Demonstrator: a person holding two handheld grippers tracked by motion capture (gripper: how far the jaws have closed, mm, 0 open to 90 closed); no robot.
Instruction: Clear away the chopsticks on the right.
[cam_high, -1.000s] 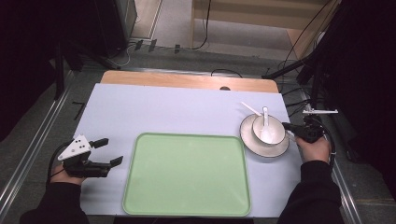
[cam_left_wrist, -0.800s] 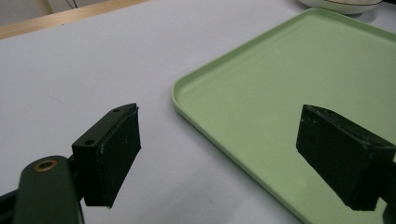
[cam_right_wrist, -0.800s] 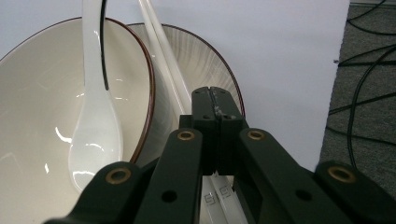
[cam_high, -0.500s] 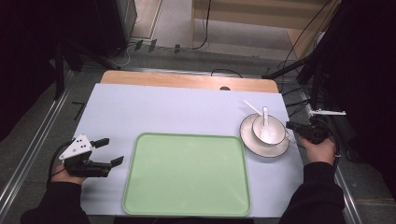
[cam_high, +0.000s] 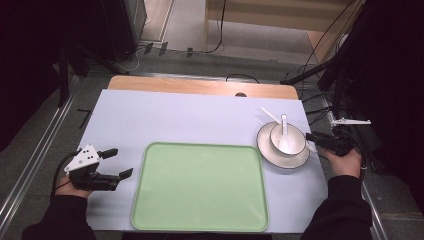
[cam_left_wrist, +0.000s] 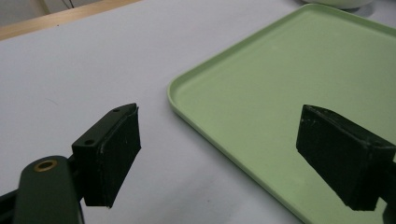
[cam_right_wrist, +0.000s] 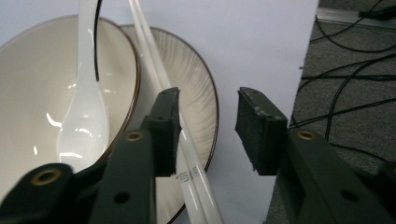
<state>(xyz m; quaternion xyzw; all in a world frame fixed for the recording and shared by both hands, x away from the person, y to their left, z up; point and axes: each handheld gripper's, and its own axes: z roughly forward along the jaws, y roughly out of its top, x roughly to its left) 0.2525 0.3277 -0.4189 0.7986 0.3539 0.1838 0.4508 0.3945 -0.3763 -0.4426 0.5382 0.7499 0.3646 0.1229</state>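
- I am working the right gripper (cam_right_wrist: 205, 135) at the bench's (cam_high: 190, 120) right edge; its fingers have just been opening, with nothing between them, beside the chopsticks (cam_right_wrist: 161, 88) lying across the plate (cam_high: 283, 156).
- The bowl (cam_high: 287, 139) is holding a spoon (cam_right_wrist: 84, 107).
- My left gripper (cam_high: 116, 162) is waiting, fingers spread, beside the green tray (cam_high: 200, 185).
- Next, I judge, comes closing squarely on the chopsticks.

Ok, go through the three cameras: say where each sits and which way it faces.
High view: above the person's side, looking forward and down at the table; forearms and both hands enter from below.
Left gripper view: on the left gripper, facing the green tray; open jaws show.
Right gripper view: on the right gripper, facing the bowl, spoon, plate and chopsticks; its jaws have just been opening, with nothing between.
Shared: high and left gripper views both show the tray.
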